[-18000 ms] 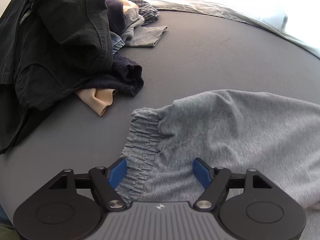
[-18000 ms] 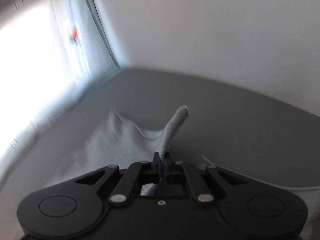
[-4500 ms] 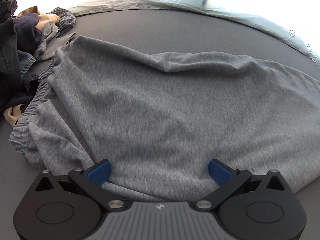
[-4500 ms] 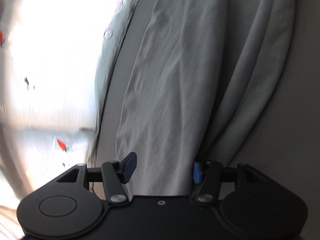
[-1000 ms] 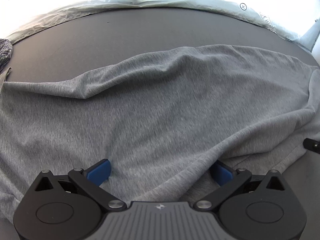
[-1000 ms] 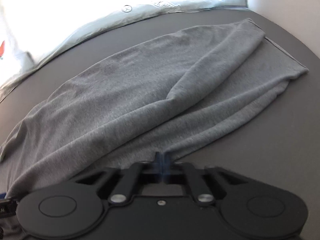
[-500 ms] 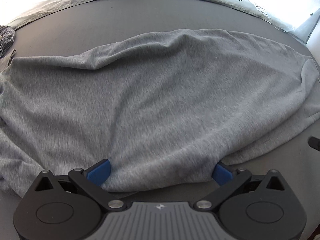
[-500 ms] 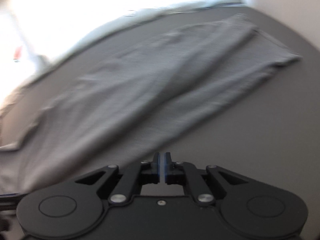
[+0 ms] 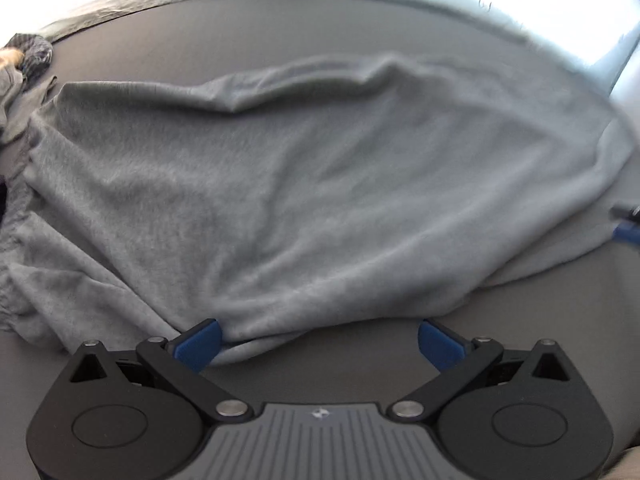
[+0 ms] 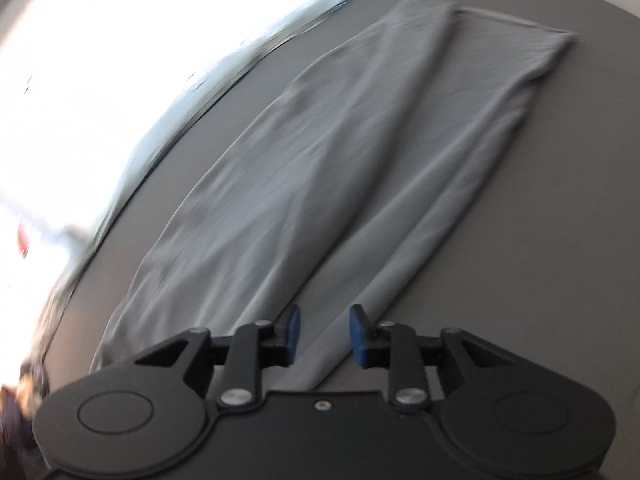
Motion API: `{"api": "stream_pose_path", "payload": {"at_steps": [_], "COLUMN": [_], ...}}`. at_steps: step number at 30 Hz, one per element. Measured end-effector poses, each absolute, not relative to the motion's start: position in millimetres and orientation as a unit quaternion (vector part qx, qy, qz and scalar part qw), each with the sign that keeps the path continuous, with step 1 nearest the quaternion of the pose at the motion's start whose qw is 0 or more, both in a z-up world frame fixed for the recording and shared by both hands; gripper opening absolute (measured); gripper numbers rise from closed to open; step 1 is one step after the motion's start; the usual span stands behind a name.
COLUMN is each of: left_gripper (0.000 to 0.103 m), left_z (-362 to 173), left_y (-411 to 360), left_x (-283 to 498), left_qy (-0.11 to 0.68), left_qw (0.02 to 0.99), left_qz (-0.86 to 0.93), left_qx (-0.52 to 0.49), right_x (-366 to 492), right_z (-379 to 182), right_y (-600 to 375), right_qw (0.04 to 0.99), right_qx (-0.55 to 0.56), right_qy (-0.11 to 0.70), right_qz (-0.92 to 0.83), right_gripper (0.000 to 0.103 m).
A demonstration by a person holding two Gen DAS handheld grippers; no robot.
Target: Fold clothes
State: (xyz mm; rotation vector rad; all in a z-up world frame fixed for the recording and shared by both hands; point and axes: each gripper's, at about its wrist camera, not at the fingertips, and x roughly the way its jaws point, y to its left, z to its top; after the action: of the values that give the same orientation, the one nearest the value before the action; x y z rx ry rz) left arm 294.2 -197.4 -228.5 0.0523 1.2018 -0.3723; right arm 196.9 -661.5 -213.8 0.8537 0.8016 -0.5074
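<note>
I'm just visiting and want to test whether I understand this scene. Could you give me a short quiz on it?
1. True or false: the left gripper is clamped on the grey trousers.
2. What lies beyond the trousers' waistband end, at the far left of the left wrist view?
A. a pile of other clothes
B. a laundry basket
C. a stack of books
3. Fill in: the right gripper, its jaws just opening, has ___ between its pads.

Key
1. False: its jaws stand wide apart, gripping nothing.
2. A: the pile of other clothes.
3. Nothing gripped; the trousers lie flat on the dark grey surface.
</note>
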Motion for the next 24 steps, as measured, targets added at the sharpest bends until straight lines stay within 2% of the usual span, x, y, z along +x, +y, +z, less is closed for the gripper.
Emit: {"api": "stream_pose_path", "payload": {"at_steps": [7,13,15,17,24], "left_gripper": [0.103,0.103,0.103,0.103,0.103], "left_z": [-208,-230,-240,-242,-243], "left_y": [-212,-230,-234,-239,-238], "left_x": [304,336,341,342,344], "left_qy": [0.513,0.538,0.541,0.533,0.535], "left_qw": [0.847,0.842,0.84,0.845,0.844], "left_qz": [-0.134,-0.054,-0.034,-0.028,-0.025], "left_qx": [-0.022,-0.001,0.019,0.04,0.034], "right_x": [201,227,241,254,298], "right_z": [-206,-206,-208,-212,-224], "right_y": [-743,-794,-804,-816,-837], "right_qw": [0.812,0.824,0.827,0.826,0.823], "right_qx": [0.371,0.332,0.317,0.318,0.29], "right_qy": [0.338,0.32,0.32,0.319,0.335], "right_qz": [-0.298,-0.329,-0.336,-0.338,-0.356], "right_gripper": [0.029,0.029,0.031,0.044,0.047]}}
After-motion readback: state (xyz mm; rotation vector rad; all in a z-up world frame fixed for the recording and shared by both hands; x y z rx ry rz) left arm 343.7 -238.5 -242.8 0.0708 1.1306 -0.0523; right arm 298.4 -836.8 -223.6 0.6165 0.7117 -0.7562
